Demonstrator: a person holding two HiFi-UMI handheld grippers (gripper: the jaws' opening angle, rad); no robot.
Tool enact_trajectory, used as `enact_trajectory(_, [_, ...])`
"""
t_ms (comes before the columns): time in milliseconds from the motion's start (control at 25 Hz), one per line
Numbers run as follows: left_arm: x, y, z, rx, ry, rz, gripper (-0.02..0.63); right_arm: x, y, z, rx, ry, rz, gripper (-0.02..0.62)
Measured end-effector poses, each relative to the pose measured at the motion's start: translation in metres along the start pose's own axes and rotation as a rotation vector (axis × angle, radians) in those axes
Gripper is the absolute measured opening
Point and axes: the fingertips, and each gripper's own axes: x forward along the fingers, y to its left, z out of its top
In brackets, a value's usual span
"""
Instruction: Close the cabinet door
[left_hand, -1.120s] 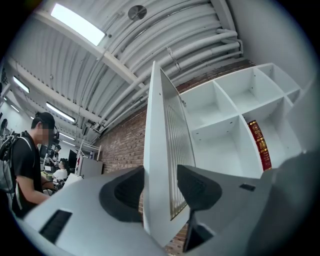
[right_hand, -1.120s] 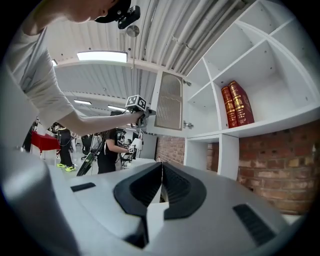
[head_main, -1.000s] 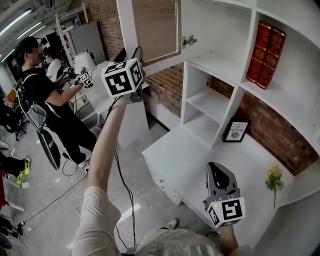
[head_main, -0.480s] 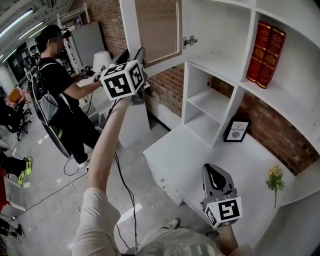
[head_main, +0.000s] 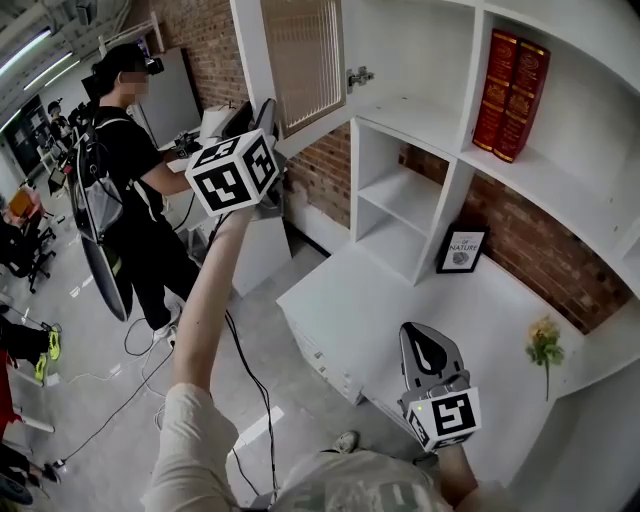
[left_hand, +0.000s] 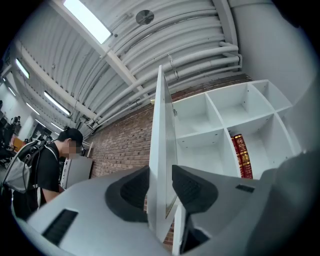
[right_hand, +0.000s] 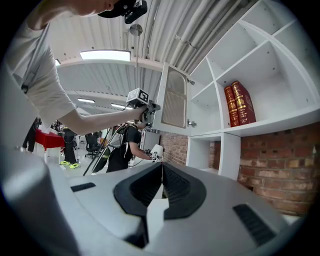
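The white cabinet door (head_main: 305, 60) with a slatted panel stands wide open at the top of the shelf unit, hinged at its right. In the left gripper view the door (left_hand: 161, 125) runs edge-on between the pads. My left gripper (head_main: 268, 108) is raised on an outstretched arm to the door's lower free edge. Its jaws (left_hand: 161, 187) are closing, and both pads look to be touching the door's two faces. My right gripper (head_main: 425, 345) hangs low over the white counter, shut with nothing in it (right_hand: 161, 172).
Two red books (head_main: 510, 82) stand on an upper shelf. A framed sign (head_main: 460, 250) leans in a lower bay and a yellow flower (head_main: 543, 345) lies on the counter (head_main: 360, 300). A person (head_main: 130, 170) stands at the left by a desk. Cables trail on the floor.
My left gripper has edged onto the door's lower edge. The person in the background has stepped closer to the desk. The right gripper has stayed put.
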Motion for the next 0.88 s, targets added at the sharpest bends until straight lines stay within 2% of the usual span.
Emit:
enact_trajectory(640, [-0.014,-0.039,0.002,-0.038,0.002,-0.037,0.143,-0.026,-0.005,0.008,-0.013,-0.014,-0.029,0.017])
enact_trajectory(880, [-0.015,-0.054,0.002,-0.020,0.009,-0.061,0.143,-0.031,-0.007,0.008,-0.012,-0.017,-0.035,0.017])
